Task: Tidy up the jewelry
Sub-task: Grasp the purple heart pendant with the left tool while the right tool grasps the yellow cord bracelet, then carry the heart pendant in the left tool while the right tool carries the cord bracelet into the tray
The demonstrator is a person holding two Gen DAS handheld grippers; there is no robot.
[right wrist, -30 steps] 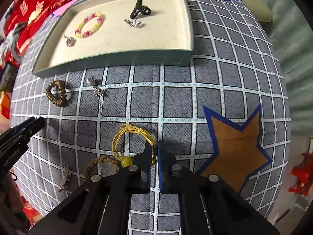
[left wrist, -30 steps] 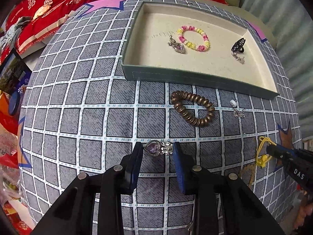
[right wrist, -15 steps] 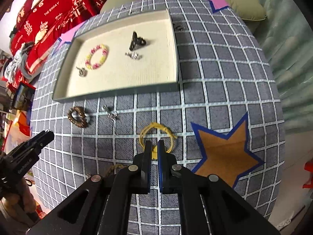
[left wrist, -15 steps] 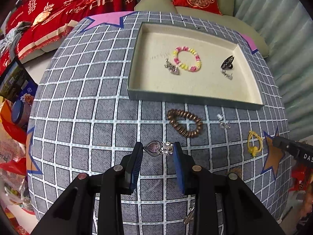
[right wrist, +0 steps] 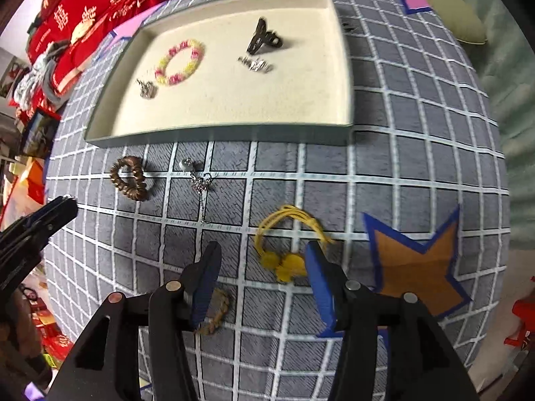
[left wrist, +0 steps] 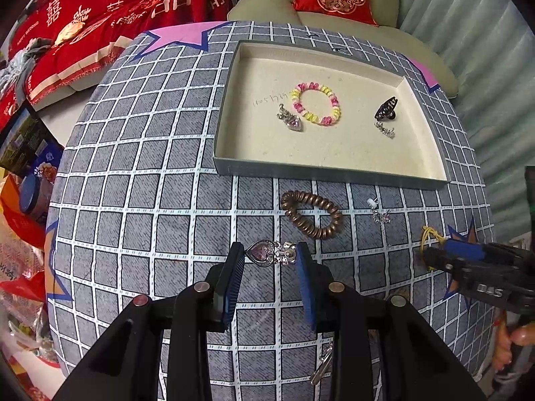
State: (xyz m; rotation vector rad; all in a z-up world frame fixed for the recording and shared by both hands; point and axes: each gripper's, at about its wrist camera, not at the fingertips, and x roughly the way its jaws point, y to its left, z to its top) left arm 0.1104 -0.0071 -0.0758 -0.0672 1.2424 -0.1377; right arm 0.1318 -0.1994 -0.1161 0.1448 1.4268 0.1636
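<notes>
We see even, moderately bright indoor light with soft shadows. Fisheye distortion bends the edges, corners vignette black. The right wrist view shows motion blur; the left stays sharp.

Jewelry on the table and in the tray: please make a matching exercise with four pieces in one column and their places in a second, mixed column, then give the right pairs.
Things:
1. pink-yellow bracelet
2. brown coil tie
3. heart pendant
4. yellow cord

Places:
A. between the left gripper's fingers
B. in the tray
C. between the right gripper's open fingers, on the cloth
D. on the cloth just in front of the tray

Pairs: 1-B, 2-D, 3-A, 4-C
</notes>
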